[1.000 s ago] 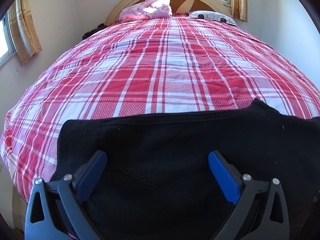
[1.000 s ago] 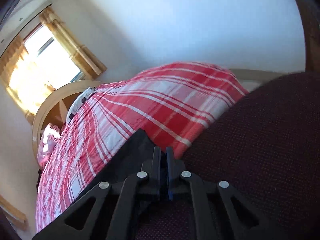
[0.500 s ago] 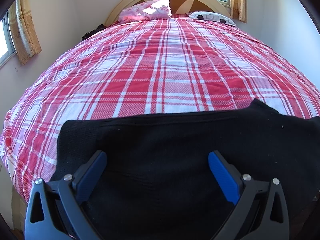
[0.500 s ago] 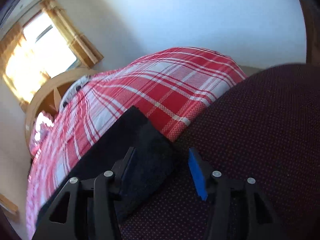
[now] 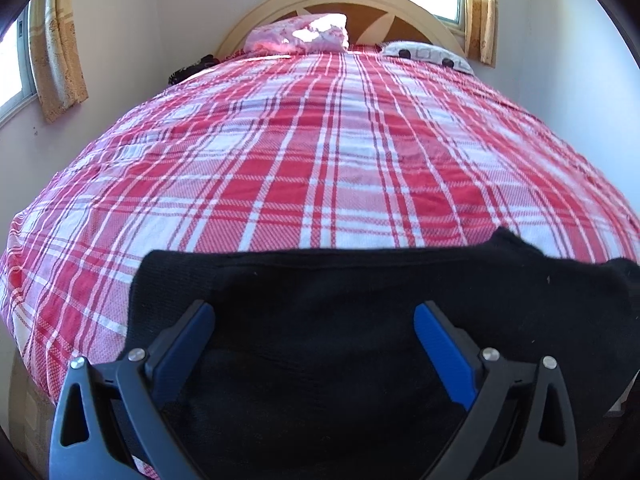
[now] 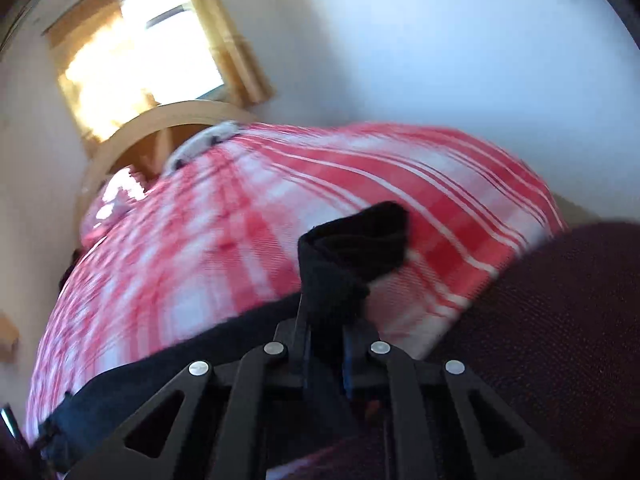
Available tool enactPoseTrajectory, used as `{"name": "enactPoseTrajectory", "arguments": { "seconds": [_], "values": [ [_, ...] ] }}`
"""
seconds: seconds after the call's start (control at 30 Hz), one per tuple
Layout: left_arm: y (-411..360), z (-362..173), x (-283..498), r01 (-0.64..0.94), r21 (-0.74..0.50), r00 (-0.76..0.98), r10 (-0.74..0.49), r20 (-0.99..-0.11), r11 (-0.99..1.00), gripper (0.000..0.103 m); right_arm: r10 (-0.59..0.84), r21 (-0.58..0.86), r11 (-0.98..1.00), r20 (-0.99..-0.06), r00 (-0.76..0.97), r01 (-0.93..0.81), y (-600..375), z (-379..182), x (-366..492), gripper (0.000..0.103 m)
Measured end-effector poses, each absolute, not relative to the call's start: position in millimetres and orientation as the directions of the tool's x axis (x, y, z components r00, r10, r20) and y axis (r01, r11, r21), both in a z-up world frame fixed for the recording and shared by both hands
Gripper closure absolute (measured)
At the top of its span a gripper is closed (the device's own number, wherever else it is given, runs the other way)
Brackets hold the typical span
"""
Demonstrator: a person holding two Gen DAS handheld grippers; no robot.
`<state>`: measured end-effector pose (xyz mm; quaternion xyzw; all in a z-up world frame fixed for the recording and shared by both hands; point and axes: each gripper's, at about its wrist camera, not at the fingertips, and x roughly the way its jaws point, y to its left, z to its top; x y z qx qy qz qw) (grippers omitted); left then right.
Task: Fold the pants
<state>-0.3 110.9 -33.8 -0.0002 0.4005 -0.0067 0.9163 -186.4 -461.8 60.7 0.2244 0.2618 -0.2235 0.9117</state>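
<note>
We see the black pants (image 5: 360, 320) lying across the near end of the bed (image 5: 320, 168), on its red and white checked cover. In the right wrist view one corner of the pants (image 6: 340, 264) now stands up from the cover in a bunched fold, where half a second ago that corner lay flat on the bed between parted fingers. A second ago those fingers were pressed together just off the corner.

The right gripper (image 6: 326, 354) has its fingers narrow and closing, with the black cloth pinched between them; the fold rises straight out from the tips. This view has rolled since the earlier frame, and the cover is blurred.

In the left wrist view little differs from before. The left gripper (image 5: 314, 326) holds its fingers wide, the blue pads (image 5: 444, 356) set well apart above the flat middle of the pants, with nothing between them. We cannot tell whether the tips touch the cloth.

Beyond the pants, a pink pillow (image 5: 300, 34) and a white spotted pillow (image 5: 428, 54) lie against the curved headboard (image 5: 256, 20), with curtained windows behind.
</note>
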Motion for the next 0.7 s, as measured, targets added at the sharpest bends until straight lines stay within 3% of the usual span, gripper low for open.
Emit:
{"name": "enactPoseTrajectory", "arguments": {
  "seconds": [0.13,0.23,0.4,0.57,0.63,0.67,0.7],
  "values": [
    [120.2,-24.3,-3.8,0.000,-0.018,0.710,-0.012,-0.704,1.000,0.000,-0.131,0.259,0.923,-0.484,0.865,0.285,-363.7,103.2,-162.4,0.091],
    [128.4,-24.8,-6.0,-0.002,-0.029,0.710,-0.019,-0.704,1.000,0.000,0.003,0.202,0.974,-0.479,0.878,0.107,-286.6,104.5,-139.5,0.091],
    [145.9,-28.9,-10.5,-0.029,-0.045,0.706,-0.011,-0.708,0.999,0.000,0.172,0.066,0.985,-0.539,0.825,-0.162,-155.0,57.6,-114.8,0.091],
    [160.6,-33.8,-10.1,-0.058,-0.066,0.701,-0.007,-0.713,0.996,0.000,0.174,-0.084,0.959,-0.581,0.795,-0.272,-83.8,3.3,-117.1,0.090],
    [162.6,-36.5,-8.7,-0.058,-0.073,0.696,-0.012,-0.718,0.996,0.000,0.149,-0.115,0.955,-0.611,0.778,-0.273,-76.0,-14.0,-116.3,0.086],
    [163.0,-37.6,-8.5,-0.057,-0.074,0.694,-0.014,-0.719,0.996,0.000,0.133,-0.150,0.950,-0.596,0.792,-0.272,-72.1,-17.3,-121.8,0.079],
    [162.6,-38.8,-7.4,-0.056,-0.075,0.692,-0.016,-0.722,0.996,0.000,0.128,-0.172,0.945,-0.588,0.798,-0.279,-72.2,-17.3,-123.9,0.064]
  ]
}}
